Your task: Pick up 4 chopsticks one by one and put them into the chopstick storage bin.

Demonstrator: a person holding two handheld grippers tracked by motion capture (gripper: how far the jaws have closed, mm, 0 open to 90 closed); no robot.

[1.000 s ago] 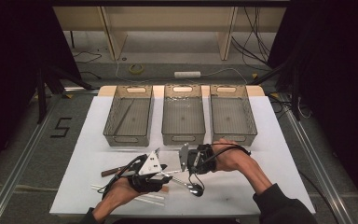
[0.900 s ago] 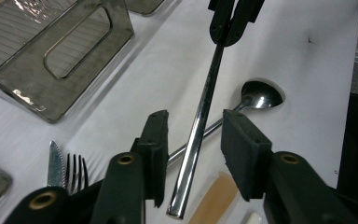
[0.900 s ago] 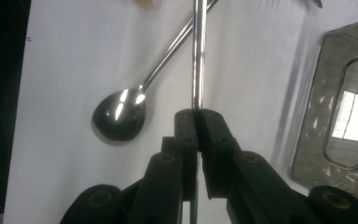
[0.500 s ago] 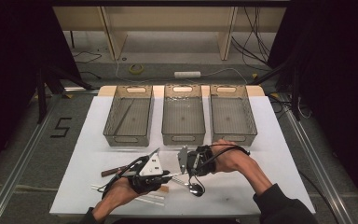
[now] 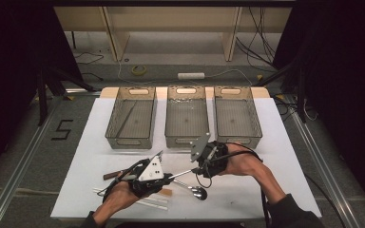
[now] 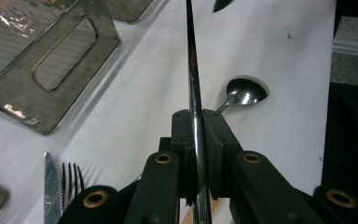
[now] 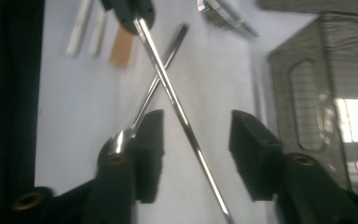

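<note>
The left gripper (image 6: 196, 154) clamps its fingers on a thin metal rod (image 6: 192, 70), while the right gripper (image 7: 196, 154), fingers just opened, stands around the rod's far end without touching it.

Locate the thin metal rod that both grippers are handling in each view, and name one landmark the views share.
High view: the metal rod lies low at centre, bridging the left gripper and the right gripper.
Left gripper view: it runs up the middle, clamped between the pads.
Right gripper view: it crosses diagonally between the open jaws, untouched by the pads.
Shared landmark: the spoon on the white table beside the rod.
</note>
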